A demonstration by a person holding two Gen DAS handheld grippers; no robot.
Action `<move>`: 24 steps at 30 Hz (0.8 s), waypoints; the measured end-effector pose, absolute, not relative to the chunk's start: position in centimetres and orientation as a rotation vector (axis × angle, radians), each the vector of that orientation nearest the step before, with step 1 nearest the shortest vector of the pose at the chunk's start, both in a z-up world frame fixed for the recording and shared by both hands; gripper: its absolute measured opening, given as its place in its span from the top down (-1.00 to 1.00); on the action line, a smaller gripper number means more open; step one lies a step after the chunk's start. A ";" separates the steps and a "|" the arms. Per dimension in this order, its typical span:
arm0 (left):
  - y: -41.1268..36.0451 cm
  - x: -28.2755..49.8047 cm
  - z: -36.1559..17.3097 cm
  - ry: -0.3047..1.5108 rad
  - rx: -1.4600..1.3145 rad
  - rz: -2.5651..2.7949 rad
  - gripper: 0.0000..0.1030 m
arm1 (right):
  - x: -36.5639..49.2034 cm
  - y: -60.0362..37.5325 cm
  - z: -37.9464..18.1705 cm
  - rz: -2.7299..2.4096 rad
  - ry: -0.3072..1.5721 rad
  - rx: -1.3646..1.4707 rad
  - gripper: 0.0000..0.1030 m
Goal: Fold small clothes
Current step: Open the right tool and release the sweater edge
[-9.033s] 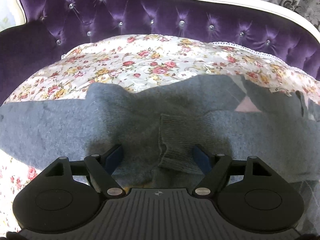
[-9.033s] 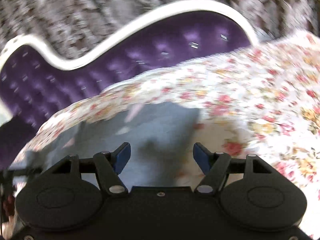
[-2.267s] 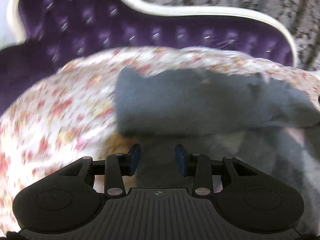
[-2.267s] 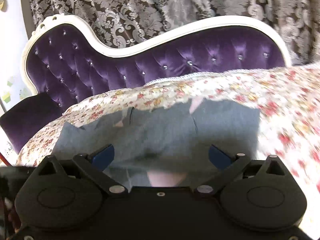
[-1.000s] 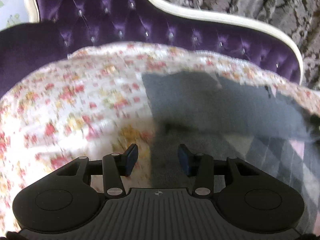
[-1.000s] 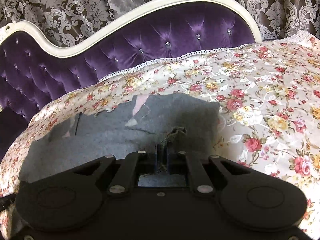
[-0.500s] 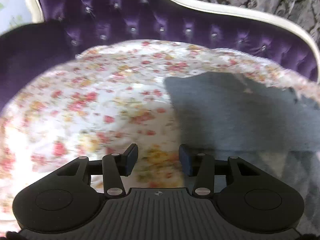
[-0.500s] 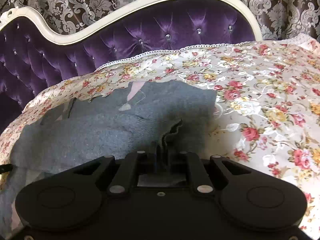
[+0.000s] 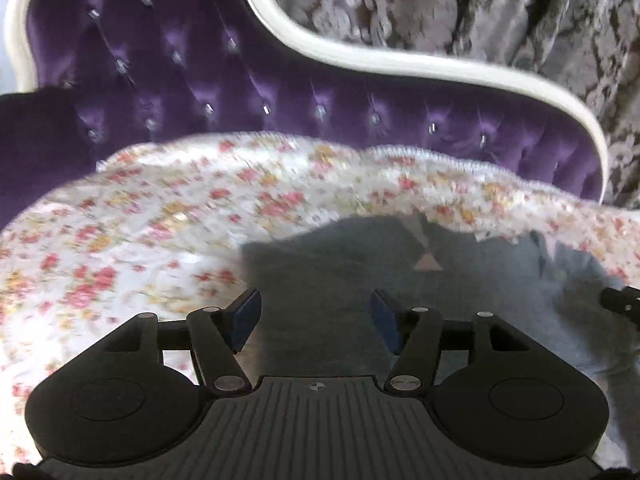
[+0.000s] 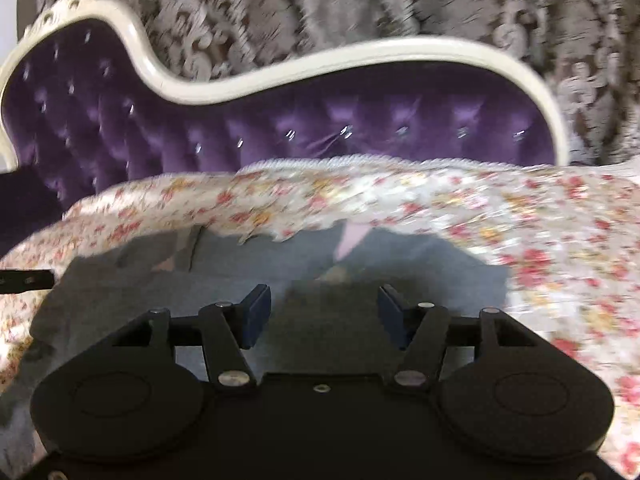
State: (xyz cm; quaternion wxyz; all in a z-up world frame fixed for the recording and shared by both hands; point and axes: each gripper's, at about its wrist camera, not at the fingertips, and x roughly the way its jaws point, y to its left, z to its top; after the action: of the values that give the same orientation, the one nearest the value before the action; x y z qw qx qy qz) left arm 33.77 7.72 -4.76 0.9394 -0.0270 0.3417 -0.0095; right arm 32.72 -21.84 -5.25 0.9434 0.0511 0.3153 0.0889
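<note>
- A flowered bedspread covers the seat before a tufted purple velvet headboard and damask curtain.
- The grey knit garment lies flat on it, spreading ahead of and under both sets of jaws.
- The right gripper hangs over it, jaws apart, holding nothing.
- The left gripper is likewise spread and empty near the garment's left edge.
- Likely next: pinch matching corners only, lift evenly, and lay the fold square.

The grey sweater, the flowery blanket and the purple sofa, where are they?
grey sweater (image 10: 420, 264), right wrist view, flat middle part.
flowery blanket (image 9: 160, 232), left wrist view, bare left part.
purple sofa (image 10: 320, 128), right wrist view, tufted backrest.
</note>
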 end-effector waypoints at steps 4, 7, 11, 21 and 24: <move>8.1 36.3 -7.4 0.752 -0.045 0.038 -0.15 | 34.1 -20.6 -7.6 0.161 0.707 0.092 -0.24; 9.7 37.3 -9.0 0.758 -0.076 0.055 -0.60 | 33.9 -21.1 -9.1 0.118 0.676 0.065 -0.24; 10.4 36.8 -9.6 0.720 -0.061 0.025 -0.72 | 33.4 -20.7 -9.5 0.109 0.649 0.036 -0.29; 10.0 36.8 -10.2 0.684 -0.060 0.038 -0.83 | 33.7 -20.5 -9.8 0.109 0.634 0.029 -0.34; 10.2 36.7 -10.2 0.679 -0.072 0.034 -0.83 | 33.6 -20.6 -9.9 0.110 0.631 0.035 -0.34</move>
State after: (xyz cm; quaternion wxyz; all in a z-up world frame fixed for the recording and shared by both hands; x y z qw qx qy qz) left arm 36.75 10.15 -10.23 0.9422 -0.0351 0.3328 0.0168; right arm 33.60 -20.56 -9.85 0.9490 0.0170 0.3100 0.0542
